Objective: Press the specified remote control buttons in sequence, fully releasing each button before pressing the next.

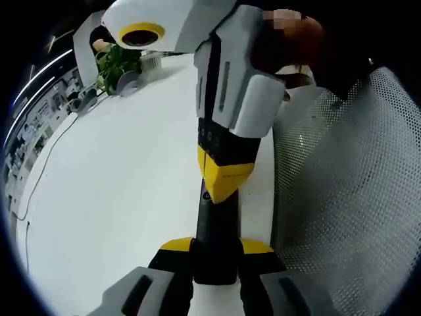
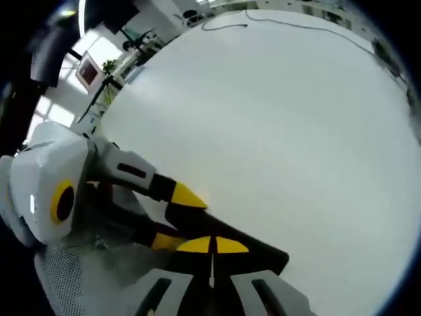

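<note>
**Both grippers meet on the black remote above a white table**

In the left gripper view, the left gripper point(image 1: 216, 253) has its two yellow-tipped jaws closed against the sides of a long black remote point(image 1: 215, 227), which runs straight up the middle of the picture. The right gripper point(image 1: 222, 176) comes down from the top with its yellow tips drawn together into a point that rests on the face of the remote, just below a short row of small pale buttons point(image 1: 209, 137). A hand point(image 1: 296, 39) grips that gripper's white body at the top right. This view also takes in a grey mesh chair back point(image 1: 348, 191) on the right, and a leafy green plant point(image 1: 117, 64) at the far edge of the white table point(image 1: 112, 197).

The right gripper view looks along its own tips point(image 2: 212, 245), which are pressed together with no gap between them, on the dark remote point(image 2: 263, 253). The left gripper point(image 2: 174, 217) enters from the left, its jaws either side of the remote. Across the table point(image 2: 276, 118) a thin cable point(image 2: 289, 25) trails along the far edge.
</note>
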